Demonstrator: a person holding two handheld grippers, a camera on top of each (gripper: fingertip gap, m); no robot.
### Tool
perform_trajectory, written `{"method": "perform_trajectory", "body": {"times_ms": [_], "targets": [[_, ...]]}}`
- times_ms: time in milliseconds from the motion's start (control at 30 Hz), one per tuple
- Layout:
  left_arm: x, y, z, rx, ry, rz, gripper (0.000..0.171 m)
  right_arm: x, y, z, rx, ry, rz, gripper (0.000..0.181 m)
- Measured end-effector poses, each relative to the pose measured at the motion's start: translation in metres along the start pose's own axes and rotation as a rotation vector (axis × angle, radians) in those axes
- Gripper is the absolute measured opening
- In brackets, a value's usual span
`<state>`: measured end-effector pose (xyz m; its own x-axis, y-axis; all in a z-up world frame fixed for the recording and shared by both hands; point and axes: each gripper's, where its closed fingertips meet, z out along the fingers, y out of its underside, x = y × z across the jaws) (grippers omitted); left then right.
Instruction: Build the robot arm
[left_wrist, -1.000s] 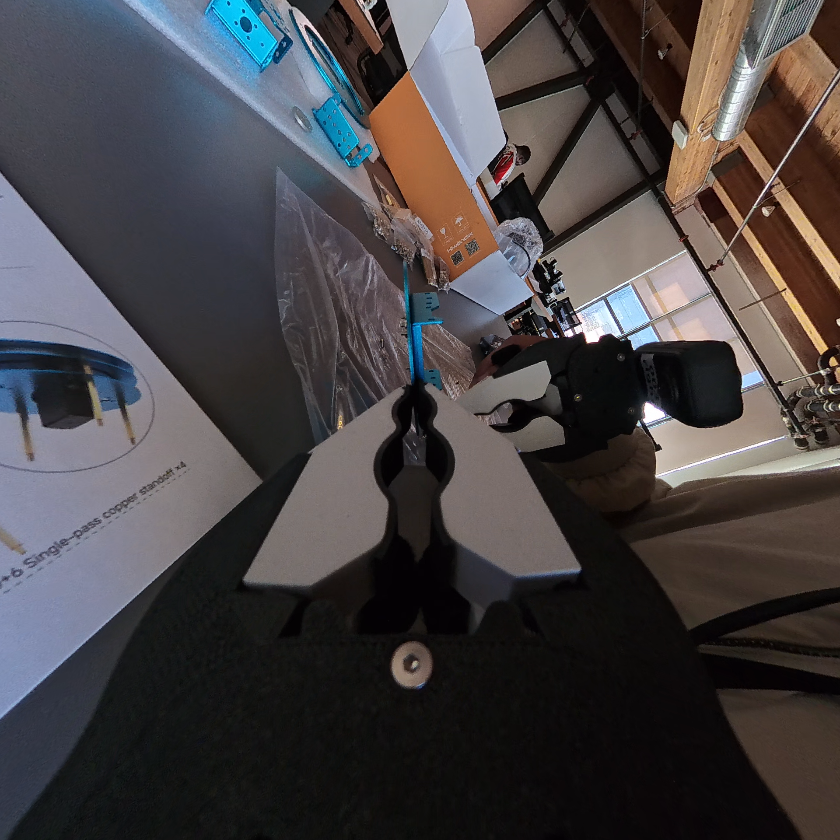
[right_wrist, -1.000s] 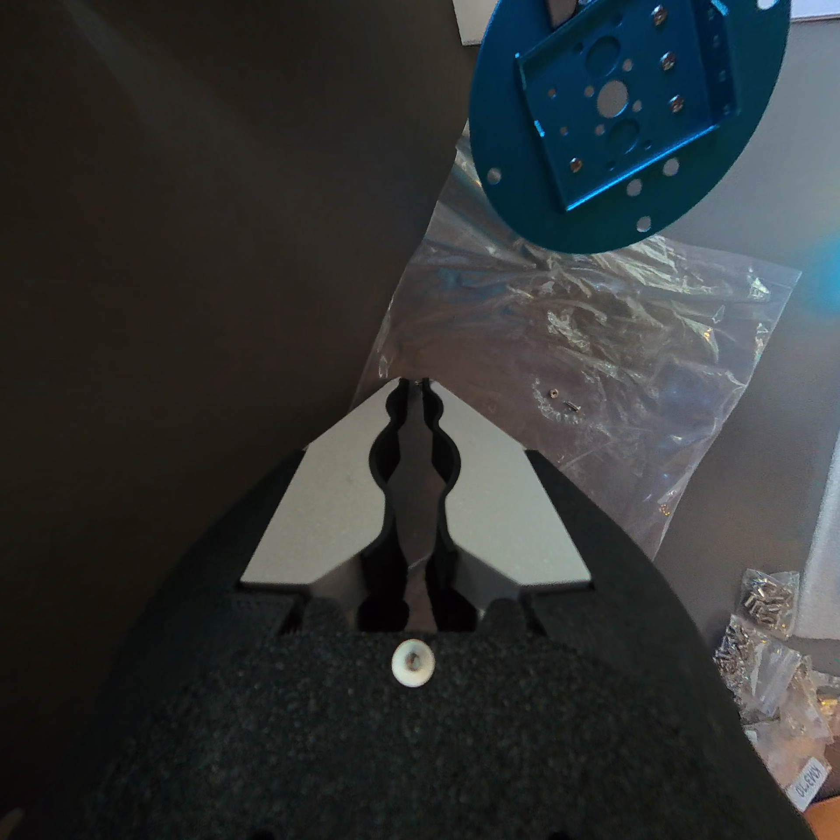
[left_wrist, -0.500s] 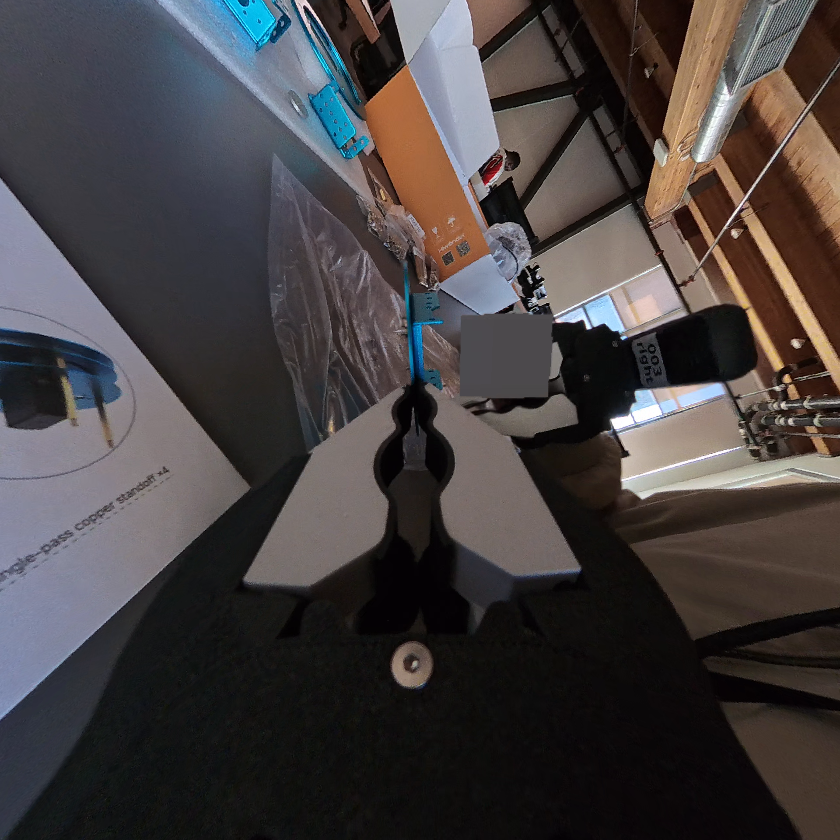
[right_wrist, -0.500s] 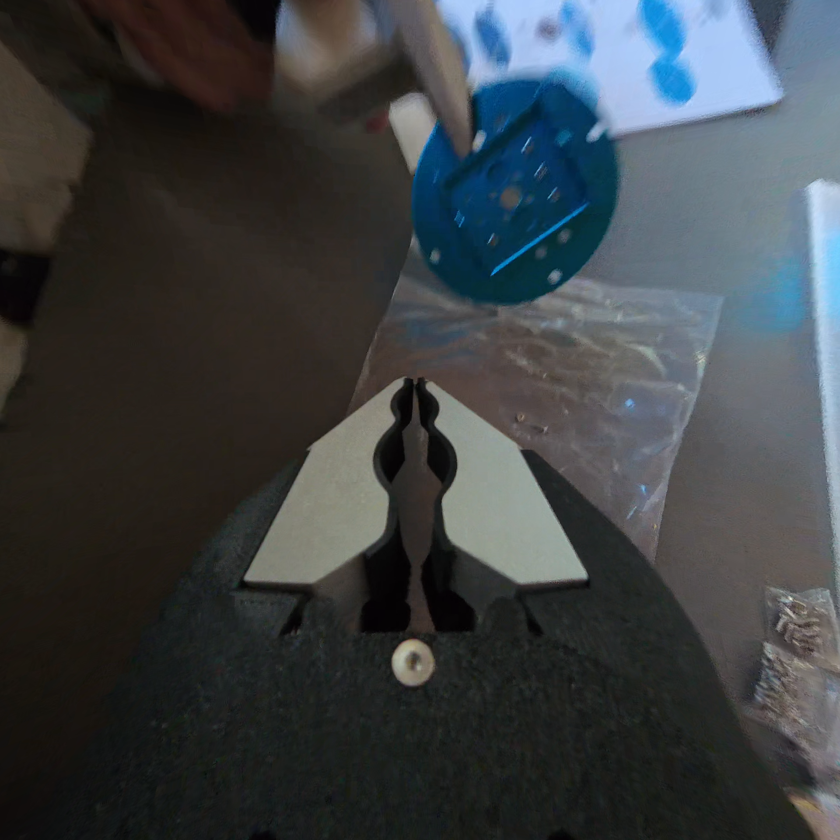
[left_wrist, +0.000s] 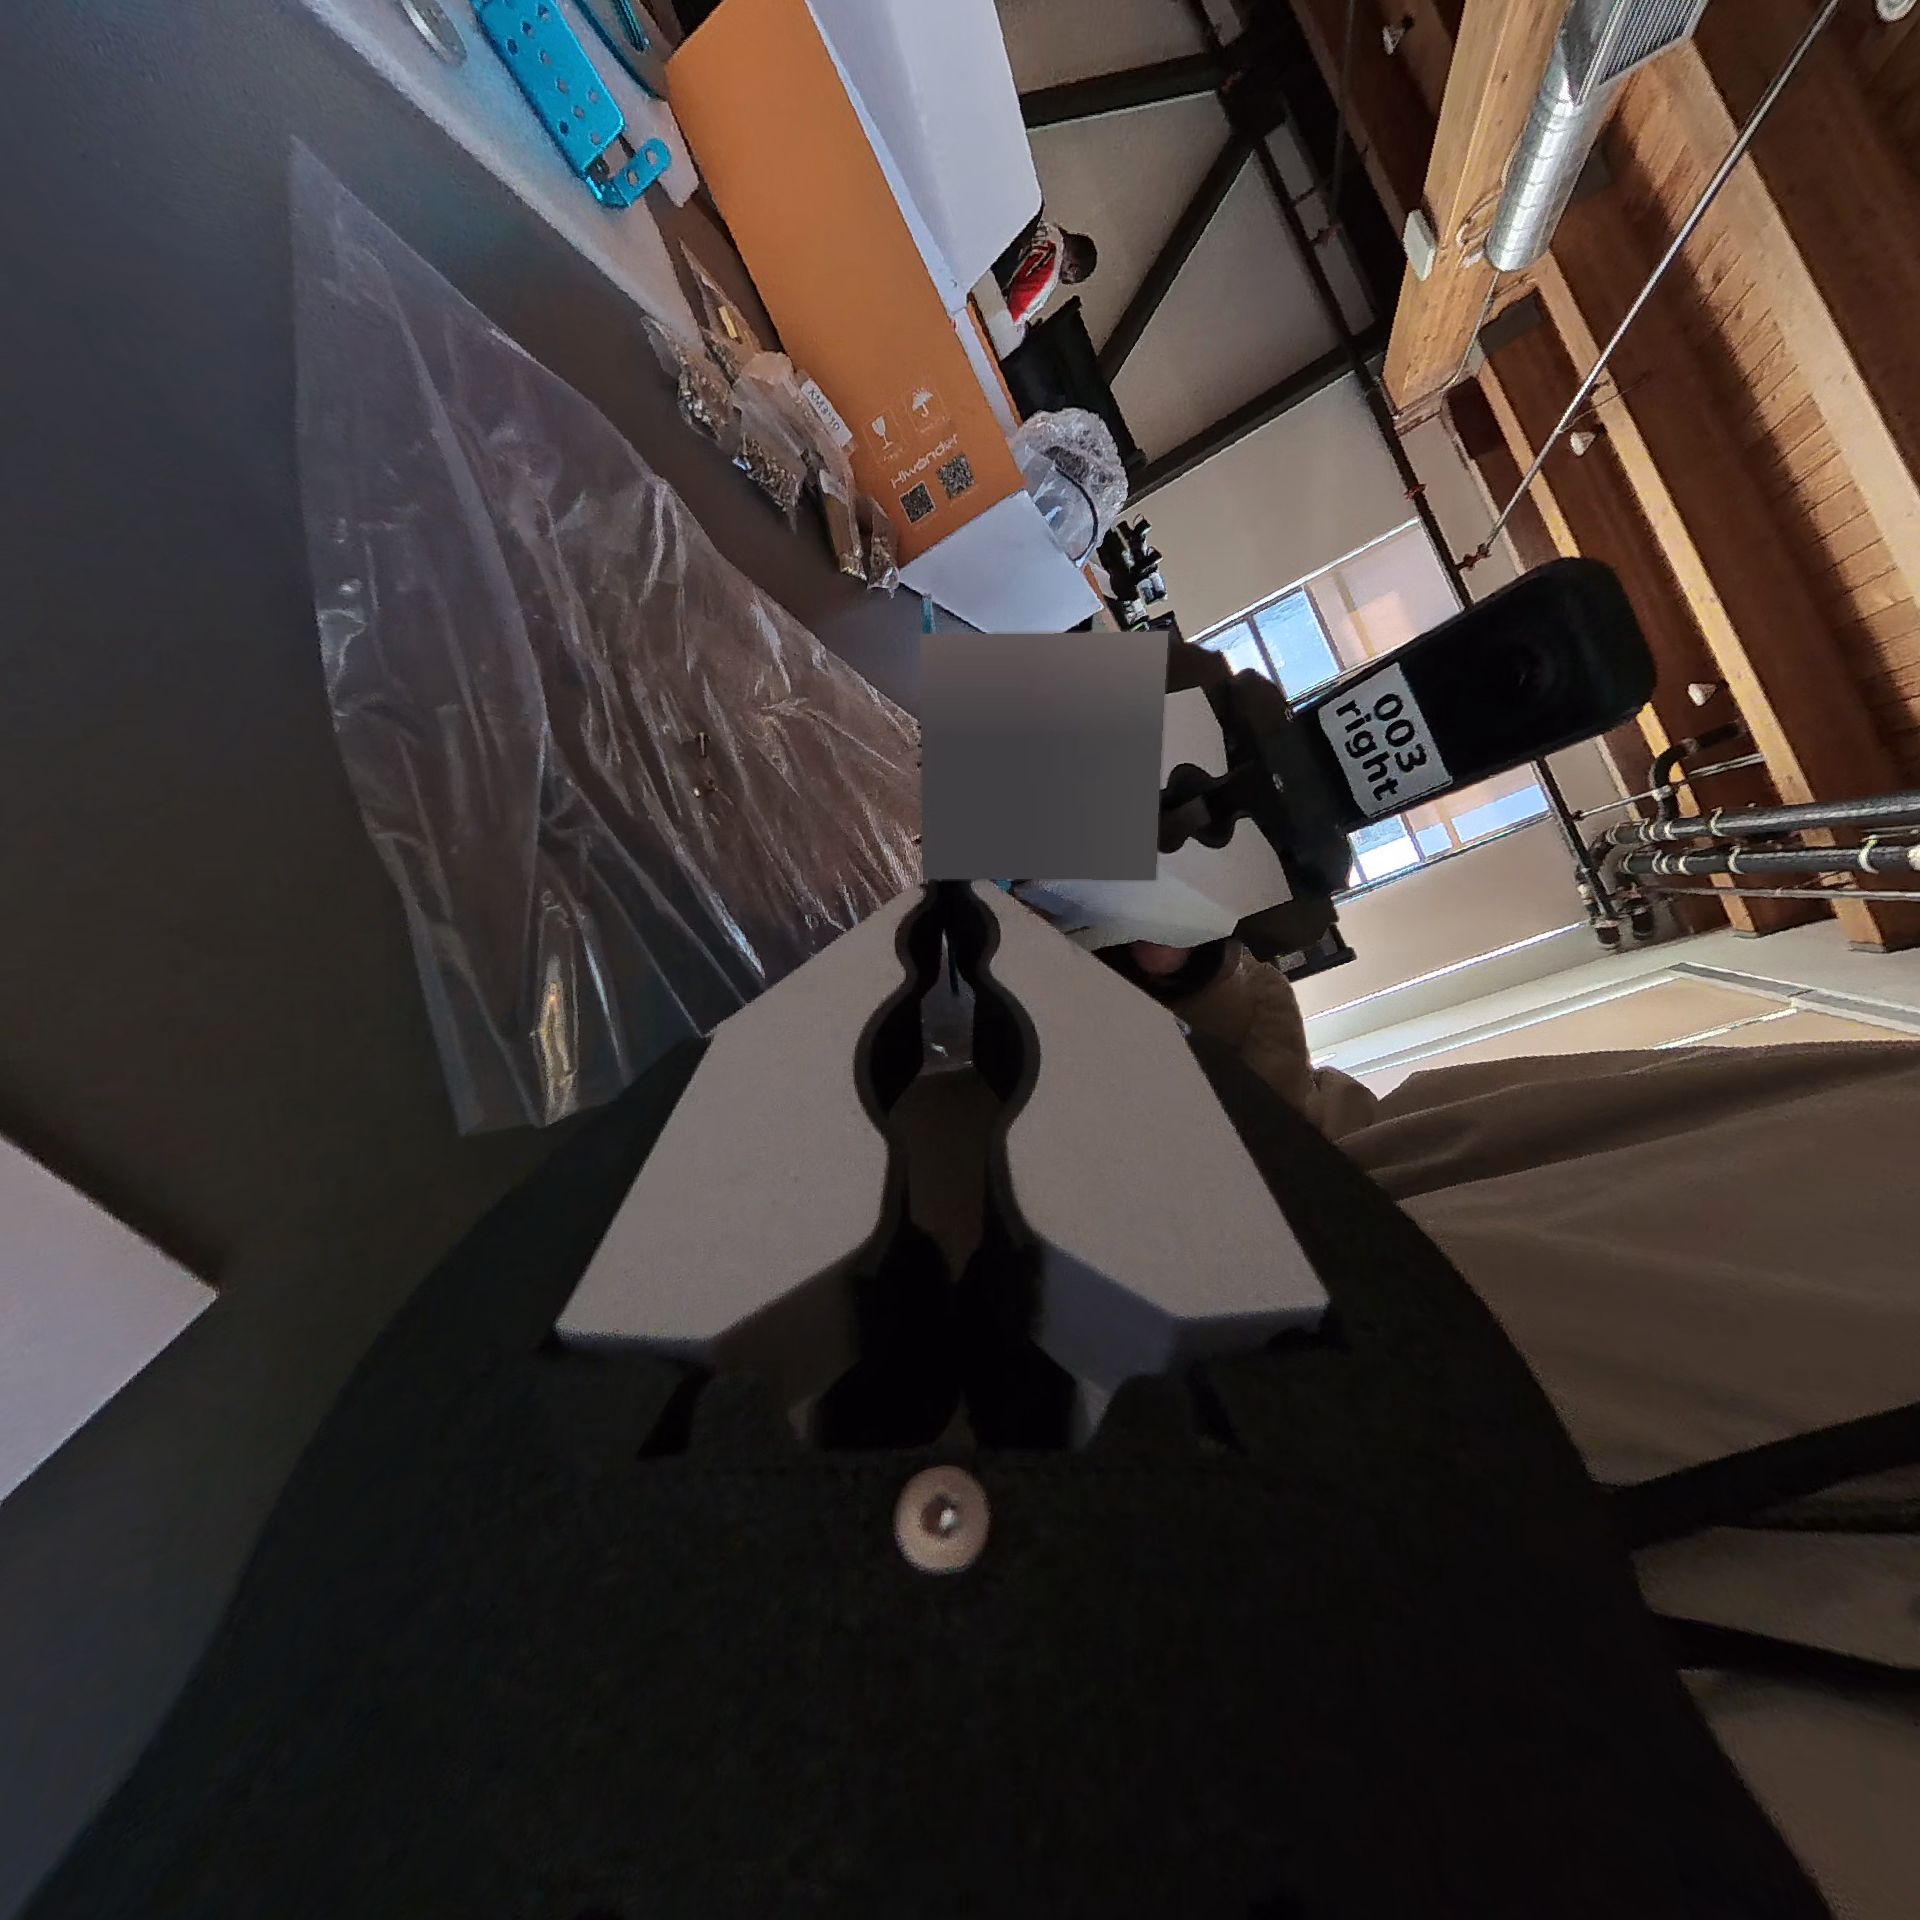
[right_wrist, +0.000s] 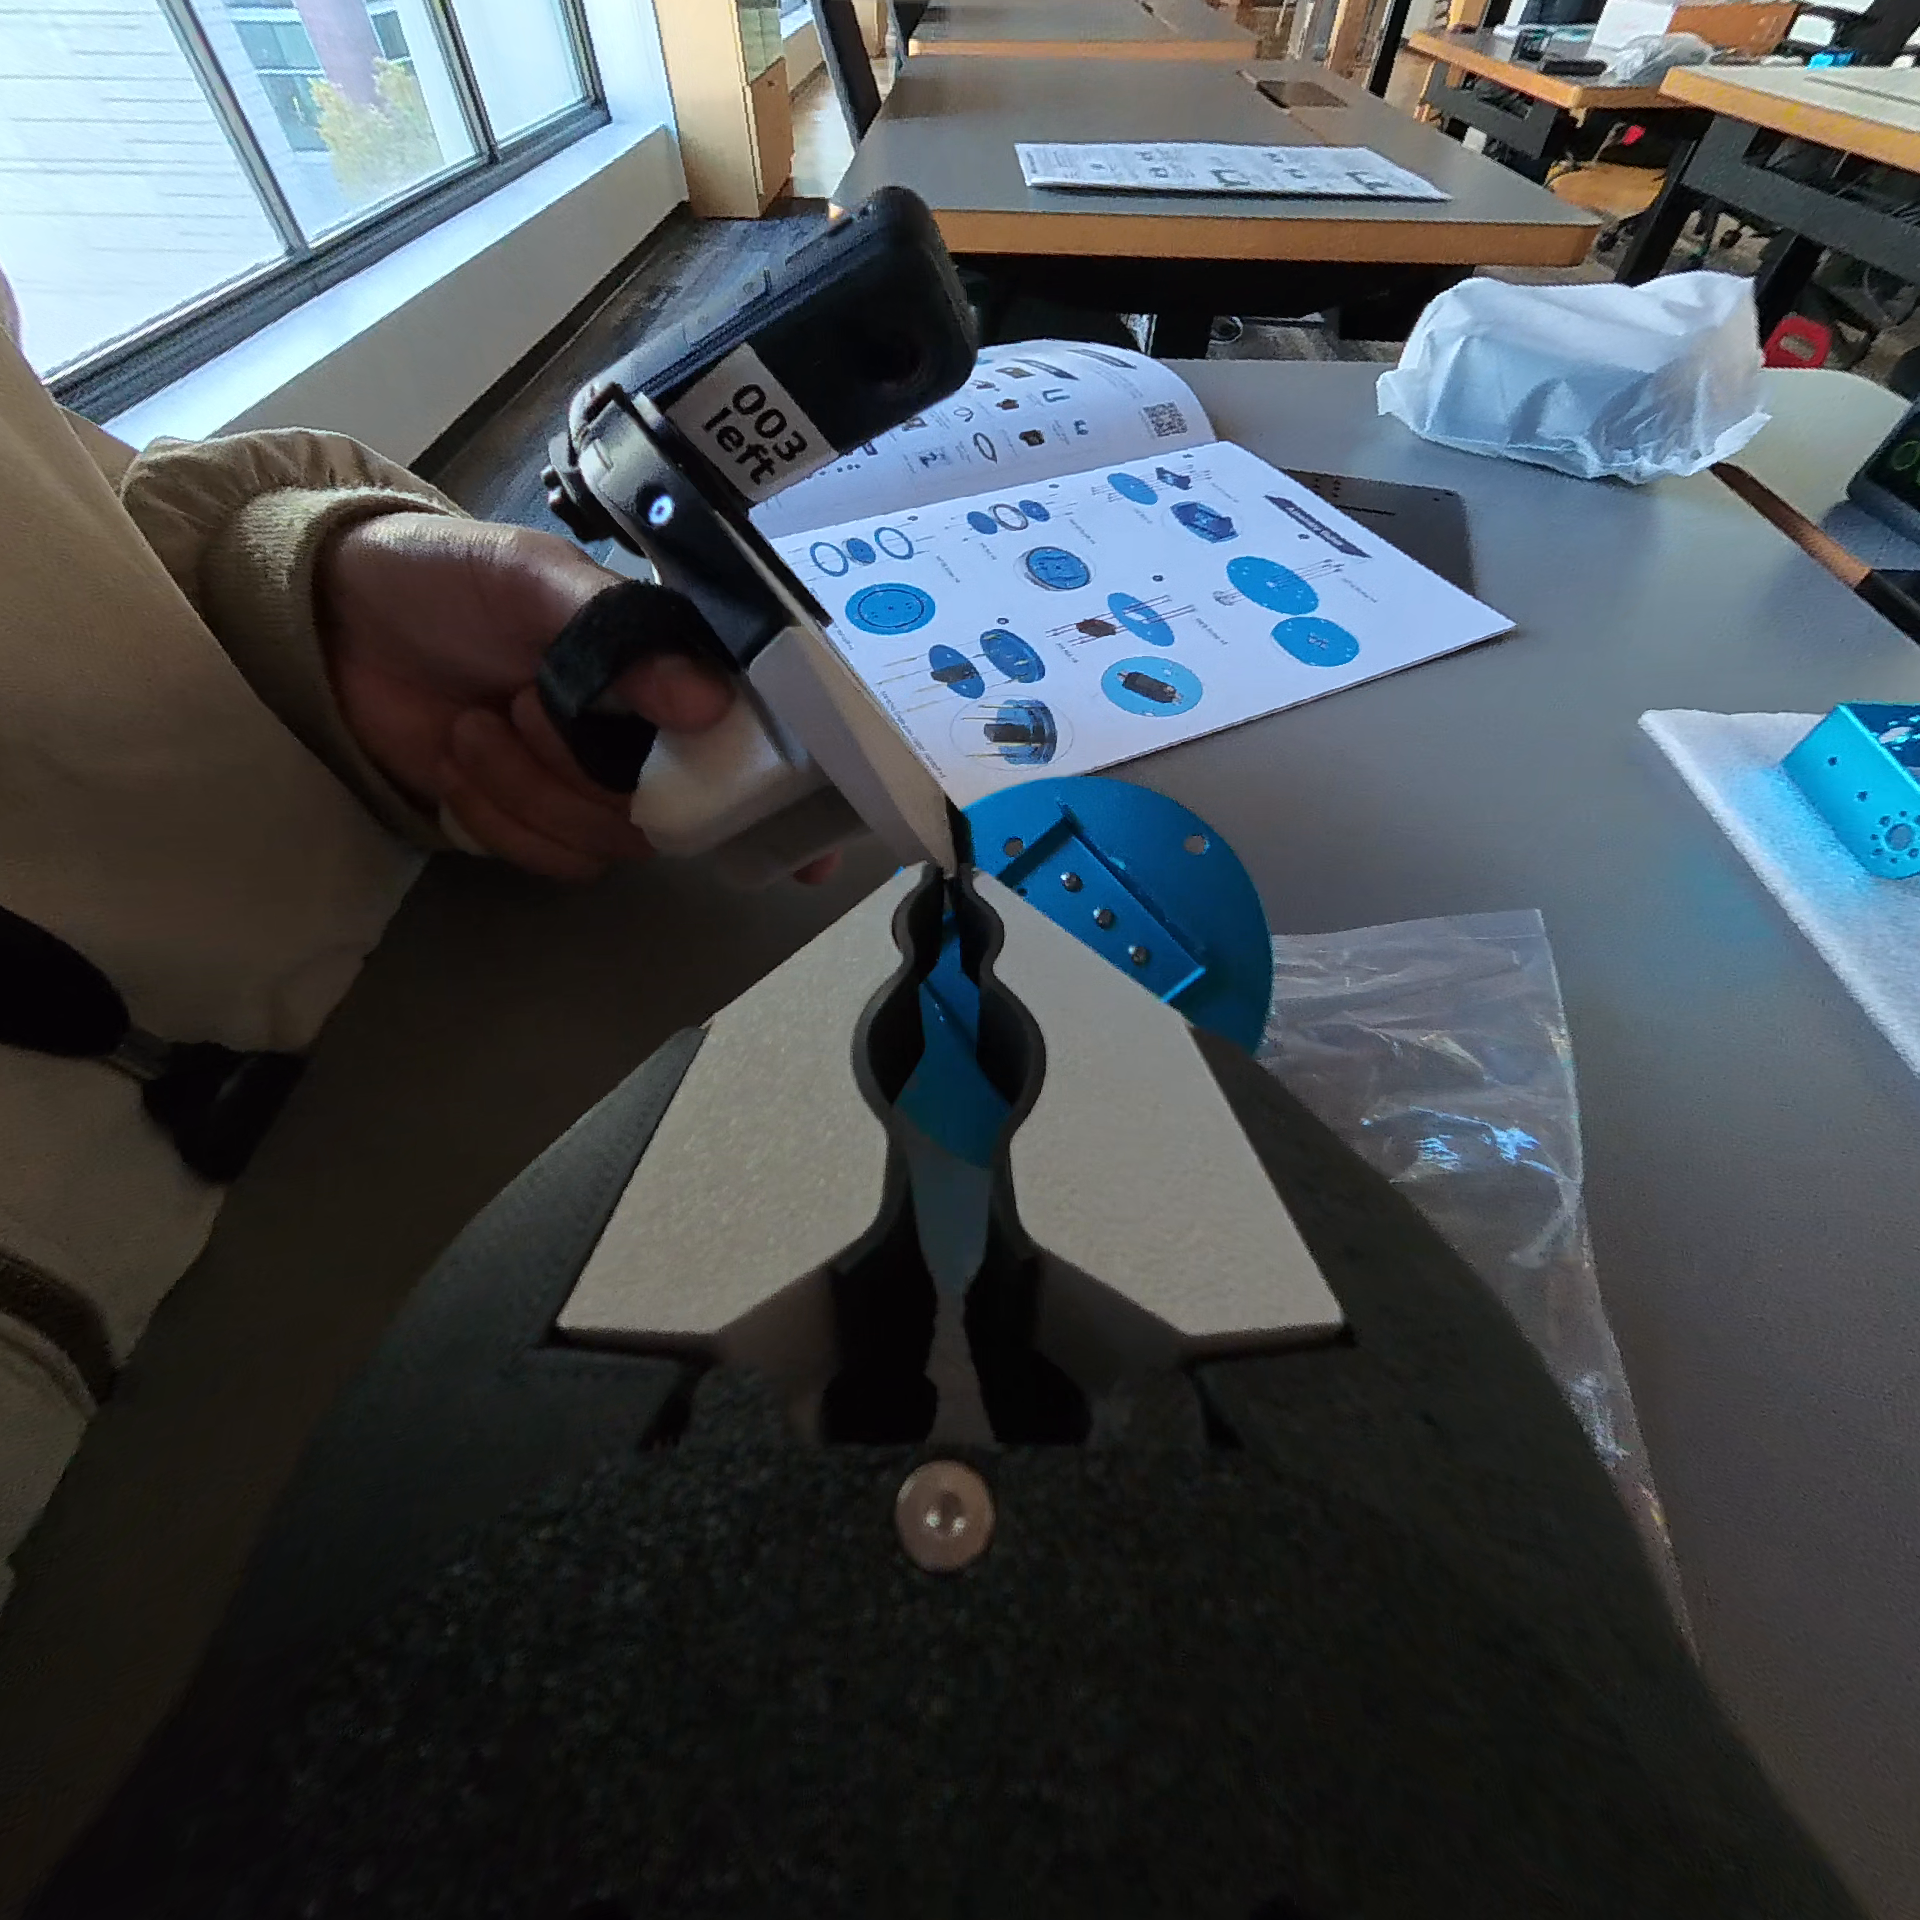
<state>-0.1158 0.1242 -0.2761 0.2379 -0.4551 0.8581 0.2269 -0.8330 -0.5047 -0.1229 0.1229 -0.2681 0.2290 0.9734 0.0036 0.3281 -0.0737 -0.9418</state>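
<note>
A round blue metal disc (right_wrist: 1143, 831) with a blue bracket (right_wrist: 1101, 920) screwed to it is held above the grey table (right_wrist: 1558, 727). My left gripper (right_wrist: 948, 847), held by a hand (right_wrist: 468, 665), is shut on the disc's edge. In the left wrist view my left gripper (left_wrist: 951, 899) is shut; a mosaic patch hides the disc there. My right gripper (right_wrist: 943, 883) is shut, with nothing visible between its jaws. Its tips are just in front of the disc and close to the left gripper's tips. Its camera (left_wrist: 1496, 686) shows in the left wrist view.
A clear plastic bag (right_wrist: 1434, 1091) lies under the disc; it also shows in the left wrist view (left_wrist: 582, 727). An open manual (right_wrist: 1143, 603) lies behind. A blue bracket (right_wrist: 1860, 790) sits on white foam. An orange-and-white box (left_wrist: 852, 260), screw bags (left_wrist: 769, 426), and white wrap (right_wrist: 1579, 364) also sit on the table. Left and right tips are no more than a few centimetres apart.
My right gripper has swung from looking down at the bag to looking level, coming close to the disc. My left gripper has shifted, still shut on the disc.
</note>
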Motion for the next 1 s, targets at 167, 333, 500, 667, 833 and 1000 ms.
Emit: {"method": "perform_trajectory", "body": {"times_ms": [167, 333, 500, 667, 833, 1000], "targets": [[0.001, 0.003, 0.003, -0.010, -0.008, 0.012, 0.000, -0.001, 0.003, 0.002, -0.023, -0.010, 0.013, 0.001], [-0.004, 0.004, 0.003, -0.014, -0.024, 0.008, 0.000, -0.003, 0.010, 0.003, -0.068, -0.017, -0.004, 0.001], [-0.006, 0.007, 0.005, -0.028, -0.026, -0.014, 0.000, -0.003, 0.015, 0.003, -0.115, 0.008, -0.074, 0.001], [-0.009, 0.010, 0.006, -0.043, -0.026, -0.040, 0.000, -0.003, 0.019, 0.003, -0.179, 0.042, -0.137, 0.002], [-0.009, 0.010, 0.007, -0.050, -0.022, -0.057, 0.000, -0.003, 0.023, 0.001, -0.244, 0.067, -0.180, 0.001], [-0.008, 0.006, 0.006, -0.029, -0.001, -0.077, 0.000, 0.002, 0.015, -0.005, -0.155, 0.094, -0.155, 0.001]]}}
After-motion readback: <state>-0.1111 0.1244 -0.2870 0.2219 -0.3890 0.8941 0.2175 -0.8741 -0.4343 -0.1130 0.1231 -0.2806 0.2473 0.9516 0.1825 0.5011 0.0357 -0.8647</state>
